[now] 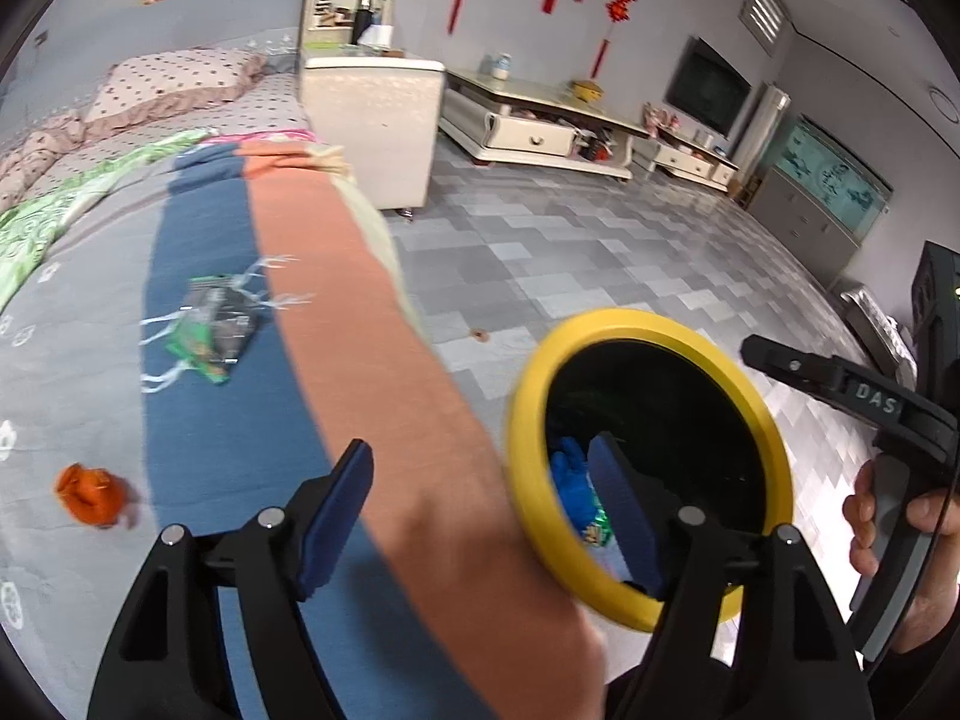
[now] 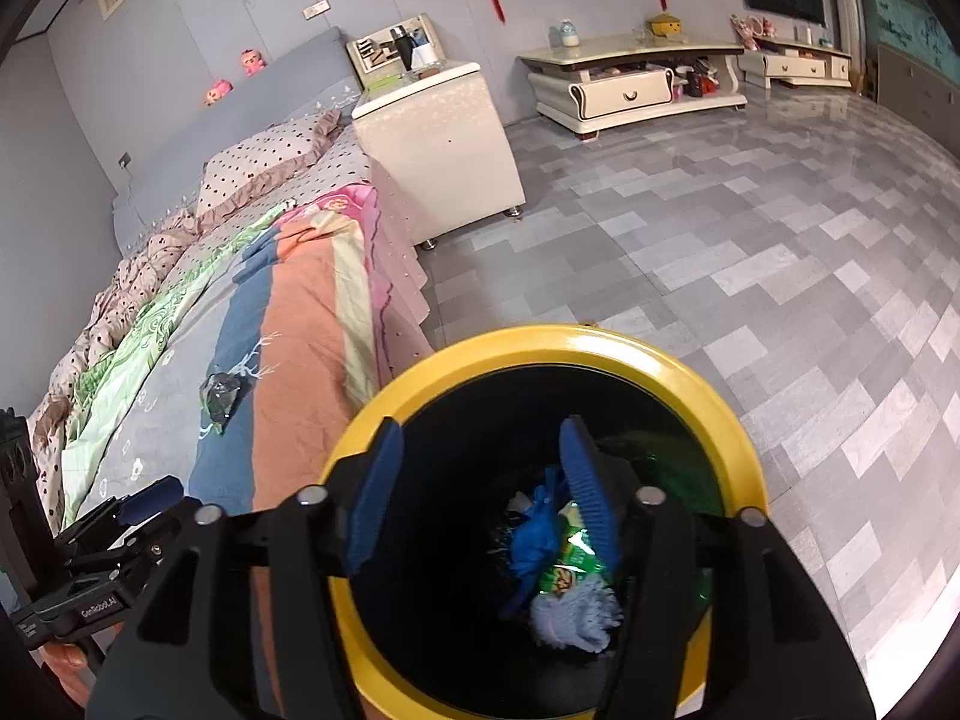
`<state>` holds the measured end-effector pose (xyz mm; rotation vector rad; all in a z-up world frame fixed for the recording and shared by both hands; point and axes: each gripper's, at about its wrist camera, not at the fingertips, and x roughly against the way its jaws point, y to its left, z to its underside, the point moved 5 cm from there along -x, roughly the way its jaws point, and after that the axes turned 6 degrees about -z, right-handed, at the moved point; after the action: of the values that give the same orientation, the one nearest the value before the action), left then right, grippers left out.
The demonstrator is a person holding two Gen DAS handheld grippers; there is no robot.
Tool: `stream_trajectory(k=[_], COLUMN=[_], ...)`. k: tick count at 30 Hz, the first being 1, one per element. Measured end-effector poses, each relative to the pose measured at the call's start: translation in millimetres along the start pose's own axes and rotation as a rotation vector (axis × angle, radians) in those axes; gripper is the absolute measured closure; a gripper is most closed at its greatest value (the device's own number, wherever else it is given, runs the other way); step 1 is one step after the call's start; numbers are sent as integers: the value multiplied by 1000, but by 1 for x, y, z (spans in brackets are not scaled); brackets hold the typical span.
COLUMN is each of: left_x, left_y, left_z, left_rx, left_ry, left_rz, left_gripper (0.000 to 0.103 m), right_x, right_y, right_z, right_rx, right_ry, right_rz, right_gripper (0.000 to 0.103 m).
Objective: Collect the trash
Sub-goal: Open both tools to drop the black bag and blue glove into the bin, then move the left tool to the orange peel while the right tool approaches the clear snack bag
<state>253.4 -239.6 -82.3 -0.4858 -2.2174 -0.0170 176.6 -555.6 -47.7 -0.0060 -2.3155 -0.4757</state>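
A black trash bin with a yellow rim (image 1: 651, 324) (image 2: 540, 343) stands on the floor beside the bed. Inside lie a blue glove (image 2: 534, 540), a green wrapper (image 2: 567, 570) and a pale blue knitted piece (image 2: 576, 615). A dark and green snack wrapper (image 1: 213, 324) (image 2: 221, 397) lies on the bedspread. A crumpled orange scrap (image 1: 90, 492) lies on the bed near the left. My left gripper (image 1: 480, 510) is open and empty over the bed edge. My right gripper (image 2: 480, 498) is open and empty above the bin mouth; it shows at the right in the left wrist view (image 1: 840, 384).
The bed (image 2: 300, 324) has a striped blue, orange and grey cover, with pillows and a quilt at the head. A white nightstand (image 2: 444, 144) stands by the bed. A low TV cabinet (image 2: 630, 84) lines the far wall. Grey tiled floor (image 2: 750, 240) lies to the right.
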Motion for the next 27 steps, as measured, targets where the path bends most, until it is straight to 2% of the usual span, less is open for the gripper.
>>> stream_trajectory(k=[6, 19, 27], left_x=[14, 35, 30], left_y=[46, 144, 187], left_z=[1, 8, 15], left_rx=[34, 136, 187], left_ry=[-22, -33, -14], left_rz=[-62, -193, -234], left_gripper=[29, 28, 28], right_x=[-9, -49, -91], right_y=[48, 160, 213], right_z=[-7, -15, -17], right_rx=[81, 215, 242], right_ry=[-3, 42, 106], right_rz=[-31, -148, -205], right_gripper=[35, 35, 35])
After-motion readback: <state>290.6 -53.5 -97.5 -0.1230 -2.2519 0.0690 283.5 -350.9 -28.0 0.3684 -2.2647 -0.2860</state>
